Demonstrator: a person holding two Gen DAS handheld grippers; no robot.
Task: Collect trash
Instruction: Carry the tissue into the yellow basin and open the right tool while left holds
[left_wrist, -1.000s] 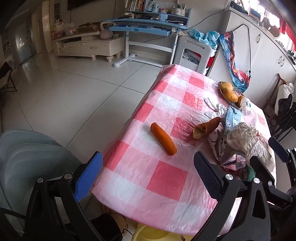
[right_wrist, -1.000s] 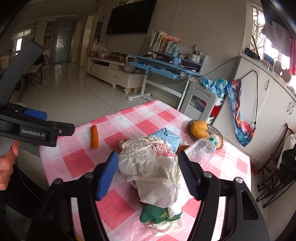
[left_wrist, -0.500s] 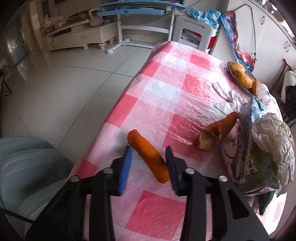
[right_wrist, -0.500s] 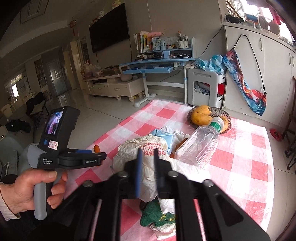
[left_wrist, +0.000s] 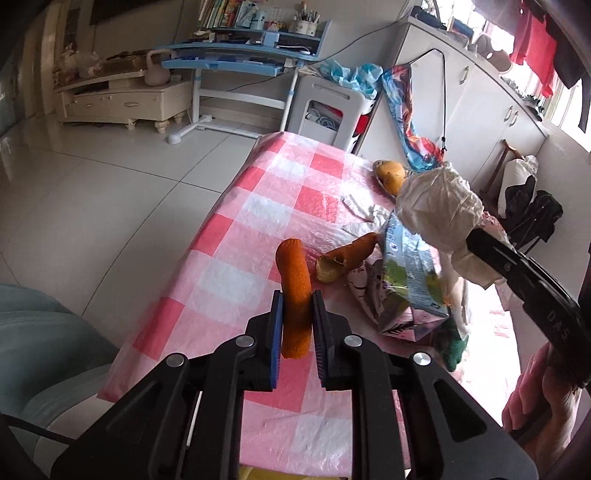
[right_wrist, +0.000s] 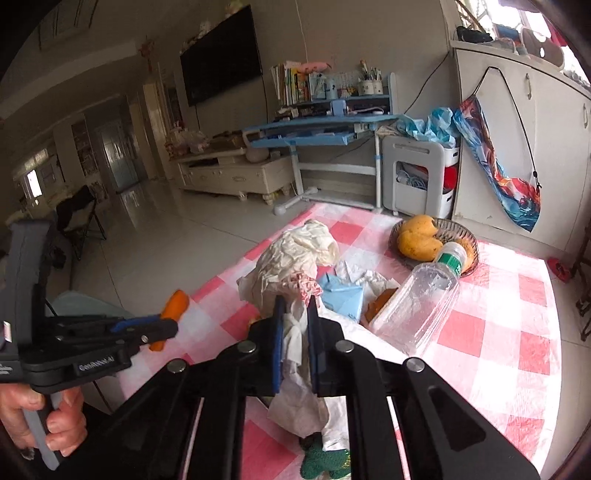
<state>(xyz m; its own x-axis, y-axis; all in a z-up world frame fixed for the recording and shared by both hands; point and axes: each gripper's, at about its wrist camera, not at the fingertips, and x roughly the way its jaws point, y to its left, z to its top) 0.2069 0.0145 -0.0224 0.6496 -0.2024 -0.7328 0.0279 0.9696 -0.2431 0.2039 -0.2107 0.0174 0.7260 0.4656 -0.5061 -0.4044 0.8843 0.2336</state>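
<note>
The left tongs (left_wrist: 297, 325) are clamped across the lower half of a carrot (left_wrist: 294, 295), stiff and light, lifted off the tabletop (left_wrist: 258, 206). The right tongs (right_wrist: 295, 332) pinch a soft, crumpled wrapper (right_wrist: 295, 258), its bulk ahead of them; it will sag and could slip.

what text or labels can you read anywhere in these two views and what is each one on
"GenRobot.AI": side of the black left gripper.
"DAS": black body of the right gripper, partly cut off.
Print on the blue-and-green carton, the clear plastic bottle's green label and the book spines: too small or blurred.
</note>
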